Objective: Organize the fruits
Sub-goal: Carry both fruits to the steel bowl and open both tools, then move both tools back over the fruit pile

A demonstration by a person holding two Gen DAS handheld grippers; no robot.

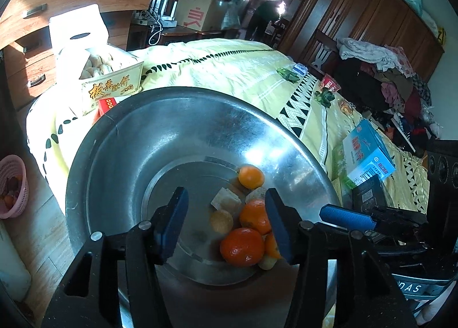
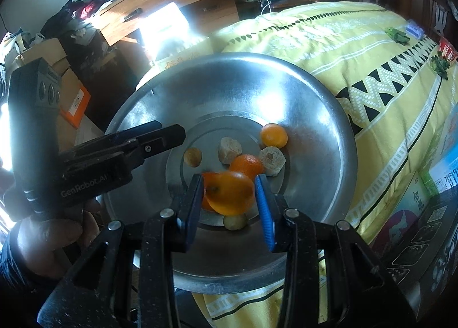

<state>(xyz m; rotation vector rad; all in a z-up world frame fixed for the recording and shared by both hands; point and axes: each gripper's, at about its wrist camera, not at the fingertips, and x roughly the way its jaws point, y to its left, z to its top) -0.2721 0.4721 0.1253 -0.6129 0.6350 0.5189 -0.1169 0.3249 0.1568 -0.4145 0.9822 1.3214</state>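
Steel basin (image 2: 309,105): brushed grey metal, wide and round with sloping walls and a flat floor; rigid and slick, so fruit likely rolls on it. It rests on the bed.
Bedspread (image 2: 357,50): soft yellow quilt with black triangle bands, under and far beyond the basin.
Held orange (image 2: 229,193): glossy orange skin, round, between the pads of the right gripper (image 2: 229,199), above the near floor of the basin. It looks light and slightly yielding; a hold across its widest part seems safest.
Loose oranges (image 1: 242,246): three or so lie on the basin floor, near right.
Pale chunks (image 2: 229,150): beige, rough, blocky lumps beside the oranges; what they are I cannot tell.
Left gripper (image 1: 226,222): fingers spread apart, nothing between them, above the basin floor.
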